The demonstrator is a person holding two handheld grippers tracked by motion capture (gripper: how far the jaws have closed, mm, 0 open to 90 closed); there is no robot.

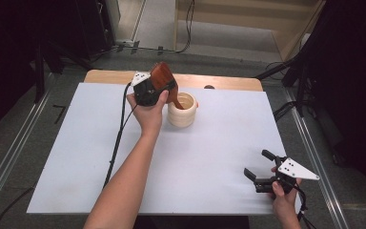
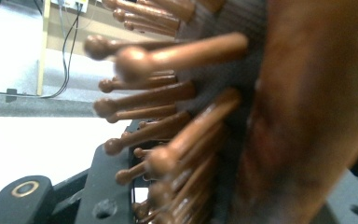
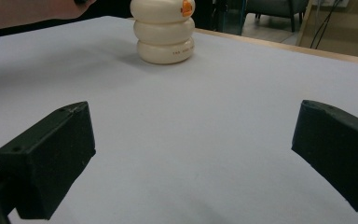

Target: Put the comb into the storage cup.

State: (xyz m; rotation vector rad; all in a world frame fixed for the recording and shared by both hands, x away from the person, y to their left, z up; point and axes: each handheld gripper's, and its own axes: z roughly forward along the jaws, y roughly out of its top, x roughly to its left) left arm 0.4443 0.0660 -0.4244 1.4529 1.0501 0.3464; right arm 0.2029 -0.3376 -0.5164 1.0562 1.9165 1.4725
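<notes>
A brown wooden hairbrush (image 1: 161, 75) is clamped in my left gripper (image 1: 158, 90), which is shut on it at the far middle of the table. The brush's handle tip dips into the mouth of a cream ribbed cup (image 1: 183, 113). In the left gripper view the hairbrush (image 2: 298, 116) is very close, with its round-tipped bristles (image 2: 168, 116) pointing left. My right gripper (image 1: 263, 172) rests near the table's front right corner, open with nothing between its fingers. In the right gripper view the cup (image 3: 165, 35) stands far ahead of the right gripper (image 3: 191, 154).
A white sheet (image 1: 209, 157) covers the wooden table (image 1: 228, 82). The left gripper's cable (image 1: 119, 138) trails across the sheet's left half. Metal rails (image 1: 314, 157) run along both sides on the floor. A forearm (image 3: 23, 14) crosses the top left of the right gripper view.
</notes>
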